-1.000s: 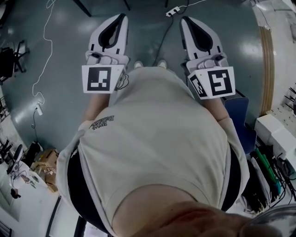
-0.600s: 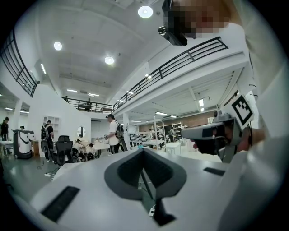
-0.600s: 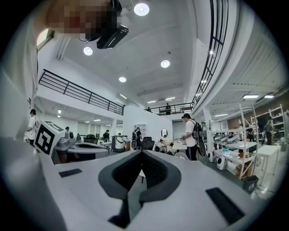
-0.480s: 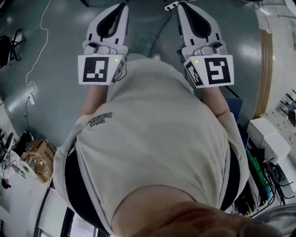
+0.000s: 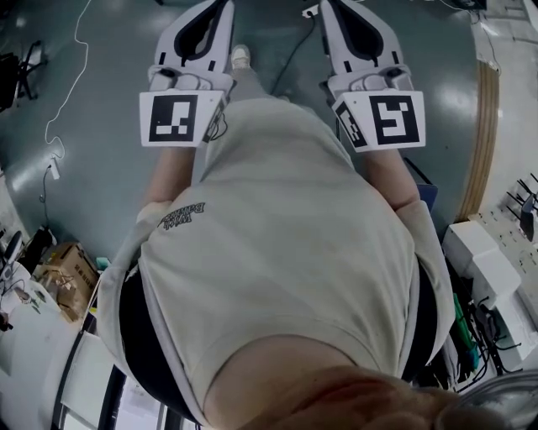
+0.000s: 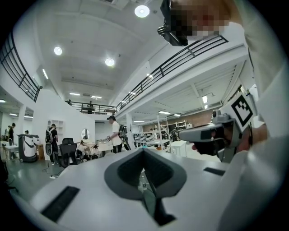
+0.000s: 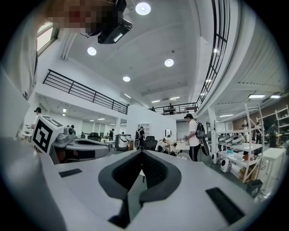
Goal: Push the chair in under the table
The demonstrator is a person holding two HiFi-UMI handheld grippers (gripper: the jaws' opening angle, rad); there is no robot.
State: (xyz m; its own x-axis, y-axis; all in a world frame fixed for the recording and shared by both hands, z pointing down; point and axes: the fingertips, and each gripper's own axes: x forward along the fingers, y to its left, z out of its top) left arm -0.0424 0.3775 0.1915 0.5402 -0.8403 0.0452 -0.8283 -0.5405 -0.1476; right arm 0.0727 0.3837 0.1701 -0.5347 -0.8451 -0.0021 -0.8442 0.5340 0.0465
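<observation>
I record the grey floor under both tools. The blue chair shows only as a sliver beside my right elbow, well behind the tools. The left hand-held gripper and the right hand-held gripper point forward, jaws clenched on nothing.

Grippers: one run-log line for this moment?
left gripper: shut, empty | right gripper: shut, empty | both: level, side by side | contact: none
</observation>
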